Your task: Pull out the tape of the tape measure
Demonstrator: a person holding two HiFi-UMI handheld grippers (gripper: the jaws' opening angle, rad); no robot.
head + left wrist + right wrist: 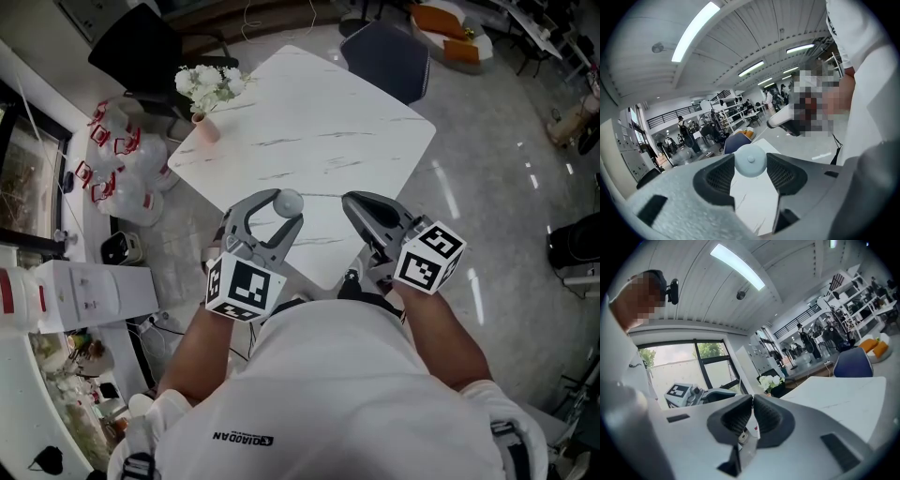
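The task looked barely begun, though both grips it needs were in place. The left tongs (pixel 285 208) stood wide apart and were clamped on the round, pale tape measure (pixel 750 160), whose case sat between the two tips and touched the ribbed pads on both sides. The right tongs (pixel 752 401) were closed almost completely. In the right gripper view a narrow white strip with a small metal tab, most likely the free end of the tape (pixel 747 441), was pinched just behind their tips.

Both pairs of tongs were held up in the air by the person, clear of the white marbled counter (pixel 319 122) and over its near corner. The tape measure therefore rested on nothing but the left pads. A vase of flowers (pixel 208 94) stood well away at the counter's far left corner and played no part.

In the head view the two pairs of tongs were near each other, and a thin pale line ran between the case and the right tips. It was too fine to be sure of, but it read as a short length of tape already drawn out.

Judged from that, the case was secured and the end caught, but little tape had been pulled out. Nearly all of the pull was left. The two hands would need to move apart with both grips holding, so that the tab did not slip from the right pads.
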